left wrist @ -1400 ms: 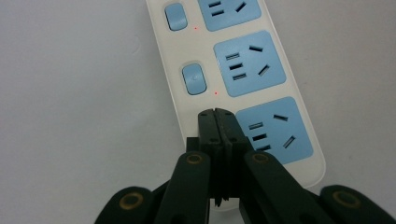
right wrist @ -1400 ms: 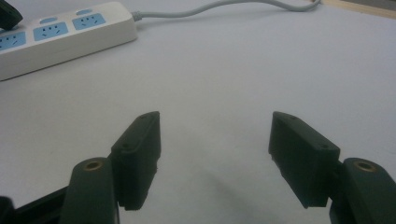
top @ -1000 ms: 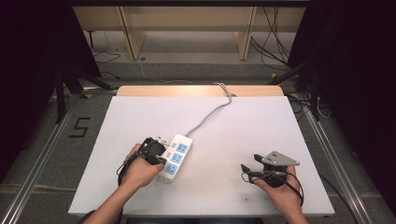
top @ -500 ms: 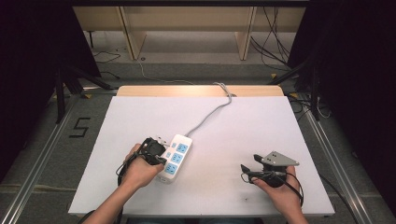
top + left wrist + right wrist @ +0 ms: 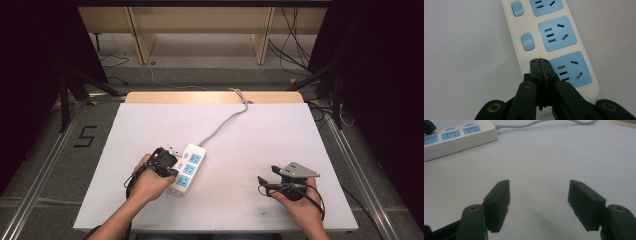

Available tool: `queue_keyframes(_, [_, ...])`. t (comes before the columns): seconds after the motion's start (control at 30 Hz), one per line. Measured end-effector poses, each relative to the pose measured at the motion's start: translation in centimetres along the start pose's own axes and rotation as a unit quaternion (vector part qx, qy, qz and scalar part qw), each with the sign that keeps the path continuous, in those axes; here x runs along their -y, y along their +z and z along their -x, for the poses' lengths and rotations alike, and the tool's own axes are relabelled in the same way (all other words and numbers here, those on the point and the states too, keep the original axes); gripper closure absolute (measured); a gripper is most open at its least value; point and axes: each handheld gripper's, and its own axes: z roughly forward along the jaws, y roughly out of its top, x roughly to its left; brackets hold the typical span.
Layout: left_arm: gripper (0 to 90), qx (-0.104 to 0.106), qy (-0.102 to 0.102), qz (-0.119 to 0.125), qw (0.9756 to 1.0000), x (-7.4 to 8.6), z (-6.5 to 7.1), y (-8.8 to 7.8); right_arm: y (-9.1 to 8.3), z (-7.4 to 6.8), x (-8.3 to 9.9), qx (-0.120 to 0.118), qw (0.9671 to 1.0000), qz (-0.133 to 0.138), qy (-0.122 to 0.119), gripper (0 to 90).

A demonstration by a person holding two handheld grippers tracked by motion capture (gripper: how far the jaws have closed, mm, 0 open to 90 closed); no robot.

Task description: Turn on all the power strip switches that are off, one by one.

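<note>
A white power strip with blue sockets lies left of the table's middle, and its grey cable runs to the far edge. My left gripper is shut with nothing between its jaws. In the left gripper view its closed tips rest on the power strip beside the end socket, where a switch would sit; the tips hide that spot. Two blue switches show further along, each with a small red light. My right gripper lies open on the table at the right, and between its jaws is bare tabletop.
The white table has a wooden strip along its far edge. Beyond it stand wooden shelf legs and loose floor cables. The right gripper view shows the power strip at top left and its cable.
</note>
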Motion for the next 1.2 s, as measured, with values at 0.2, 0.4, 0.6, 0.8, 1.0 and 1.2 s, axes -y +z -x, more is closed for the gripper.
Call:
queue_keyframes(0.2, [89.9,-0.001,0.002,0.002,1.0000,0.0,-0.1,0.0,0.0,0.0,0.0,-0.001,1.0000,0.000,-0.001,35.2])
queue_keyframes(0.4, [89.9,-0.002,0.002,0.006,1.0000,0.0,-0.1,-0.1,0.0,0.0,0.0,-0.001,1.0000,-0.001,-0.001,35.2])
queue_keyframes(0.6, [89.9,0.002,0.000,0.005,1.0000,0.1,-0.2,-0.1,-0.1,0.0,0.0,-0.002,1.0000,0.000,-0.001,35.2])
queue_keyframes(0.8, [89.8,0.004,-0.005,0.012,0.9999,0.2,-0.5,-0.3,0.0,0.0,0.0,-0.002,1.0000,0.001,-0.002,35.2])
queue_keyframes(1.0, [89.8,0.005,-0.009,0.029,0.9995,0.3,-0.6,-0.8,-0.1,0.0,0.0,-0.001,1.0000,0.000,-0.001,35.2])
queue_keyframes(1.2, [89.8,0.006,-0.005,0.051,0.9987,0.5,-1.0,-1.5,0.0,0.0,0.0,-0.003,1.0000,0.001,-0.001,35.2])
